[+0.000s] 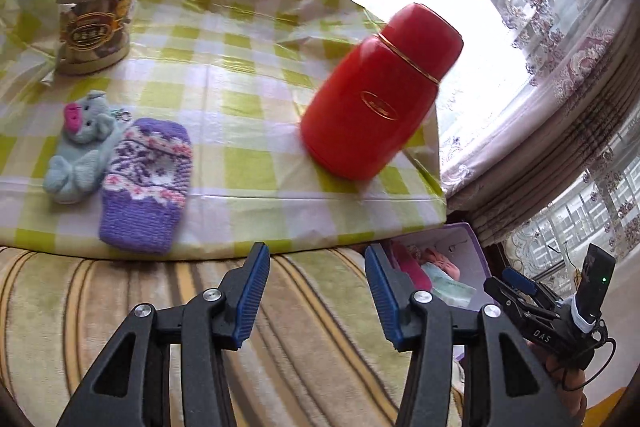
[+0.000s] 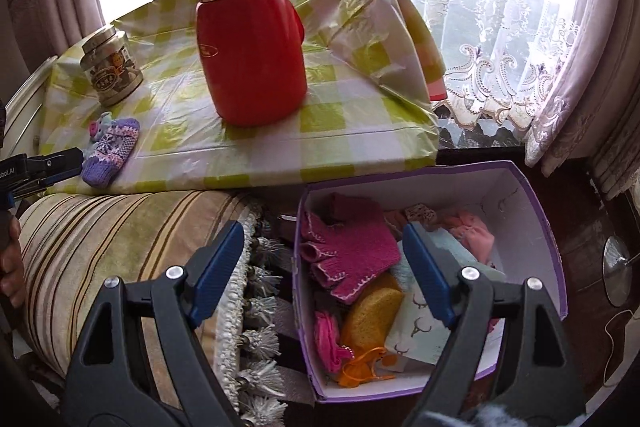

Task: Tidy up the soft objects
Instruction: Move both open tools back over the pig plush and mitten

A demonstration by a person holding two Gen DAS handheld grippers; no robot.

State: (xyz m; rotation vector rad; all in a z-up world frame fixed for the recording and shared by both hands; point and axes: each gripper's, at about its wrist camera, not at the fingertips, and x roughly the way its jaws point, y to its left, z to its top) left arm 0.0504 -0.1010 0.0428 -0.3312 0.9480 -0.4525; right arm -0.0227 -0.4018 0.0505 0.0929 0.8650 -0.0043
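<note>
**Two knitted pieces left on the table, both grippers empty**

The left gripper (image 1: 316, 291) hangs over the striped beige-and-green upholstered cushion (image 1: 120, 307), its blue-padded jaws moderately apart with nothing between them. It points toward the near edge of the table covered in a green-and-white checked plastic cloth (image 1: 248, 163), where the remaining soft things lie: a purple knitted mitten with a white-and-pink patterned band (image 1: 146, 183) and, touching its left side, a pale blue knitted elephant toy with a pink ear (image 1: 82, 143). Both sit close to the table's front edge, probably so they can be taken from the cushion side without reaching past the hard items.

The right gripper (image 2: 324, 267) is held above the open purple cardboard box with a white inside (image 2: 532, 227), jaws wide and empty. The box stands on the floor between the cushion's tasselled fringe and the window, below the table edge (a sensible spot: things can simply be dropped in). It already holds a magenta knitted fingerless glove (image 2: 348, 251), a yellow sponge-like piece (image 2: 376, 311), pink fabric and other soft items.

A tall red insulated flask with a gold band (image 2: 252, 43) and a small gold-lidded tin jar (image 2: 112, 67) stand upright further back on the table; being hard, they seem meant to stay. The likely next pick is the mitten, nearest the left gripper.
</note>
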